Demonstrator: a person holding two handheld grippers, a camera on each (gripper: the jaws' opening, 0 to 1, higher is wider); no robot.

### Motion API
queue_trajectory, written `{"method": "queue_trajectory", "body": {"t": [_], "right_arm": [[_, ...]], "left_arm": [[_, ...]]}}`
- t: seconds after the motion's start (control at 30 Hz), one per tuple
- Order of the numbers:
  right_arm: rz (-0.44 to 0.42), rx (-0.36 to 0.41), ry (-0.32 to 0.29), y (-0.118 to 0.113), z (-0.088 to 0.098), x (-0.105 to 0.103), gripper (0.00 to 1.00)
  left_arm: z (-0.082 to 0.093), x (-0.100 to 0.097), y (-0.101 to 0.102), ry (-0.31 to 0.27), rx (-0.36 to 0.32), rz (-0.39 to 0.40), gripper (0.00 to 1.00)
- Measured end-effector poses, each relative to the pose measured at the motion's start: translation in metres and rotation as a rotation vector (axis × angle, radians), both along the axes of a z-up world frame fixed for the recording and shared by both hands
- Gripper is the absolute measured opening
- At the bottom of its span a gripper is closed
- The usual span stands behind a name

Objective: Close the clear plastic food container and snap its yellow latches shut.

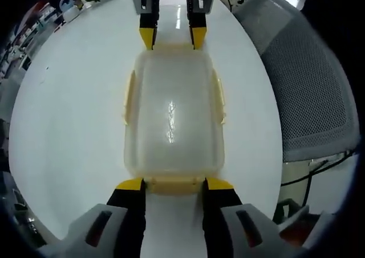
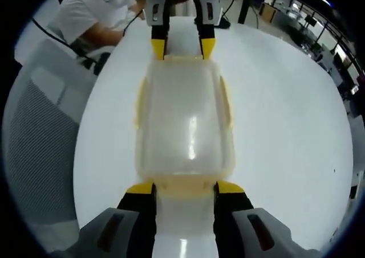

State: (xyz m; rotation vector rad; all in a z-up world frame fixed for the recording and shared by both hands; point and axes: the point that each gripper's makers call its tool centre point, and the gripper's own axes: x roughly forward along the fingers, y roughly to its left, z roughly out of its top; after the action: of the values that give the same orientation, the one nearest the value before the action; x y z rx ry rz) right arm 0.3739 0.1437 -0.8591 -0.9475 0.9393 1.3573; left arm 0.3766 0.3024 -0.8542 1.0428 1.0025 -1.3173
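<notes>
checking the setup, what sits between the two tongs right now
The clear plastic food container with yellow latches lies between the left tongs and right tongs on the white table; both gripper views show it.

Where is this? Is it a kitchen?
Probably not a kitchen; it looks like an office or lab. The container sits on a big white table, with a mesh office chair beside it and more desks behind.

White table (image 1: 74, 98), grey mesh chair (image 1: 311, 81), office desks behind.
</notes>
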Motion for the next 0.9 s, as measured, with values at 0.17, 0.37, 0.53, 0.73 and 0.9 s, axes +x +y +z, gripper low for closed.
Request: {"method": "queue_trajectory", "body": {"t": [0.17,0.37,0.53,0.73,0.9], "right_arm": [[-0.017,0.019,0.014,0.003,0.009,0.002,0.37],[-0.009,0.010,0.019,0.000,0.011,-0.001,0.37],[-0.010,0.009,0.015,-0.001,0.015,0.000,0.37],[-0.006,0.019,0.019,0.002,0.023,-0.003,0.37],[-0.003,0.020,0.032,0.002,0.031,-0.006,0.37]], "left_arm": [[0.011,0.003,0.003,0.000,0.003,-0.006,0.37],[0.020,0.000,0.000,0.017,-0.001,-0.012,0.37],[0.022,0.001,0.000,0.011,-0.002,-0.013,0.37],[0.027,-0.002,0.002,0.014,0.001,-0.014,0.37],[0.032,-0.005,0.002,0.021,-0.003,-0.016,0.37]]}}
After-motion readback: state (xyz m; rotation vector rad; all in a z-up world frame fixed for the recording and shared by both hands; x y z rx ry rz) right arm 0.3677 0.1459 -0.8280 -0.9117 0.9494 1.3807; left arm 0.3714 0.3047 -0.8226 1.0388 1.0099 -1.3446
